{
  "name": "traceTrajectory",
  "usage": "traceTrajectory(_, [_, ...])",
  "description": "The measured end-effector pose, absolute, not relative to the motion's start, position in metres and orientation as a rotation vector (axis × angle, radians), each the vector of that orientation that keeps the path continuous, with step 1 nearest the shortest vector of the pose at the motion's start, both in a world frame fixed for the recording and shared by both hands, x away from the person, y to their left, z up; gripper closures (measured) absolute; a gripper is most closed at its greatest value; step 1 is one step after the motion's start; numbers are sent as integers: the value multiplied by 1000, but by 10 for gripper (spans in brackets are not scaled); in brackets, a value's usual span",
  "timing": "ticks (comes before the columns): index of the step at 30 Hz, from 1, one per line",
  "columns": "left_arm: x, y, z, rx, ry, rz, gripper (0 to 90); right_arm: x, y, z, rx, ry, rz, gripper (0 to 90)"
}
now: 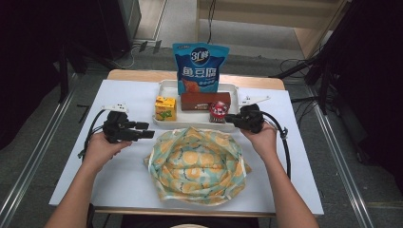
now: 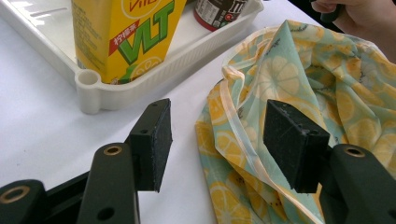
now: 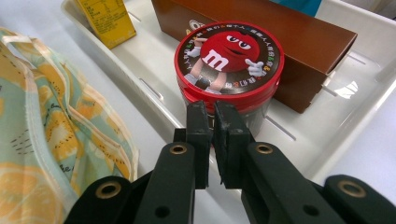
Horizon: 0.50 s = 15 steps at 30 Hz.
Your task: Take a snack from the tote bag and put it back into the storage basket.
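Note:
A lemon-print cloth bag (image 1: 197, 164) lies open at the table's front middle. Behind it a white tray (image 1: 164, 88) holds a yellow juice carton (image 1: 165, 108), a brown box (image 1: 205, 100), a red-lidded candy jar (image 1: 218, 112) and an upright blue snack pouch (image 1: 201, 66). My left gripper (image 1: 148, 134) is open just left of the bag; in its own view the left gripper (image 2: 217, 140) has the bag's rim (image 2: 247, 154) near its right pad. My right gripper (image 1: 228, 117) points at the jar. The right gripper (image 3: 212, 116) is barely open, a thin slit between the pads, nothing in it, just short of the jar (image 3: 229, 58).
A white sheet (image 1: 119, 175) covers the table. Free room lies on it left and right of the bag. Cables trail from both grippers. Dark stands and floor cables surround the table.

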<state>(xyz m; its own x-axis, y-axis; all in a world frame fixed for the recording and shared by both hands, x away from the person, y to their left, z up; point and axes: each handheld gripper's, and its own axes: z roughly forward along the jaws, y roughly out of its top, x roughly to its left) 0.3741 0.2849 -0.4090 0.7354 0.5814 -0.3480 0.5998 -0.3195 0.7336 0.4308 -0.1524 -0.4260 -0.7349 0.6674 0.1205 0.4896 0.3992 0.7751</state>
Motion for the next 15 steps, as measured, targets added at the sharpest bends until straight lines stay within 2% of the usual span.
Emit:
traceTrajectory(5, [375, 284, -410, 2006, 895, -30, 425, 430, -156, -422, 1033, 2455, 1276, 737])
traceTrajectory(12, [375, 284, -410, 2001, 893, -26, 425, 429, -154, -421, 1055, 2505, 1267, 544])
traceTrajectory(15, [374, 284, -409, 2003, 892, -24, 425, 428, -154, -419, 1060, 2510, 1275, 503])
